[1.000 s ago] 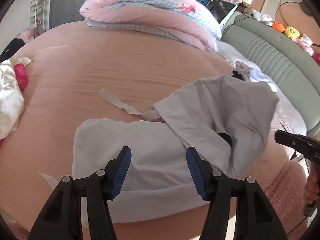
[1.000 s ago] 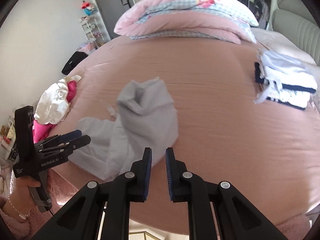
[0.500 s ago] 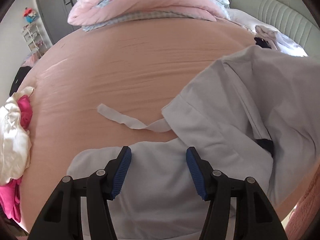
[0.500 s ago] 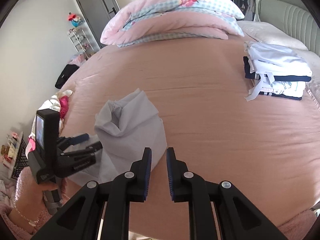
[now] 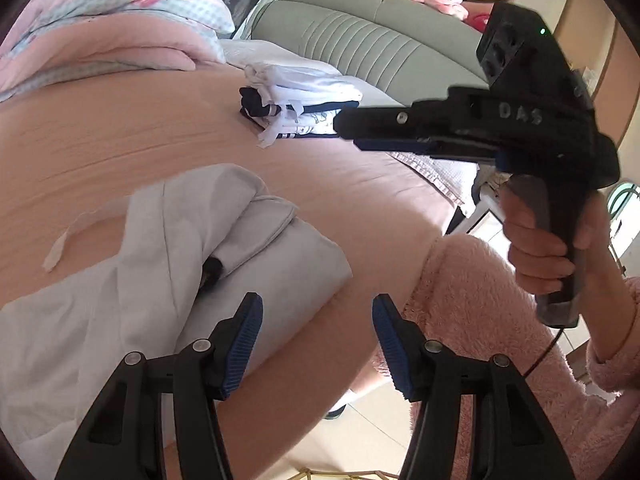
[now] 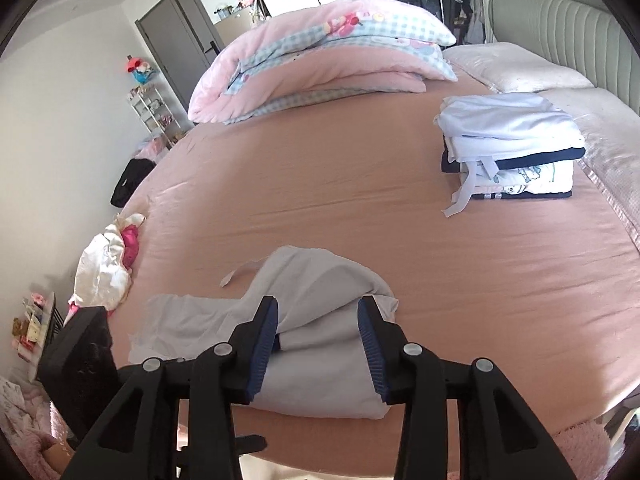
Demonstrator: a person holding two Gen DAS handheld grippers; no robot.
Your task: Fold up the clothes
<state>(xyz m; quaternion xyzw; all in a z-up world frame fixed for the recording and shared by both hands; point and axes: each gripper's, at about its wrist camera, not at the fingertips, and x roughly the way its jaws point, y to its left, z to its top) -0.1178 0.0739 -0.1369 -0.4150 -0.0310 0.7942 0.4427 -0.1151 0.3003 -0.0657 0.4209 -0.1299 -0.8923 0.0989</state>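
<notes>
Now the right claw [image 6: 318,344] is standing apart with nothing between its pads; its jaws have just been opening, and the grey garment [image 6: 320,300] is lying free beneath it, one half doubled over the other near the front edge of the bed [image 6: 360,184]. The left claw [image 5: 318,344] is also gaping and empty, hovering over that edge just beside the garment's folded corner. This is looking like the moment after a first fold is laid down. The next move is probably calling for a fresh grip on the loose, flat end to the left and another fold across. Both claws are pointing steeply down at the bed; the right hand [image 5: 548,248] is gripping its handle, a fluffy pink sleeve [image 5: 612,344] trailing behind. A folded stack [image 6: 512,152] is waiting well apart, near the headboard.
</notes>
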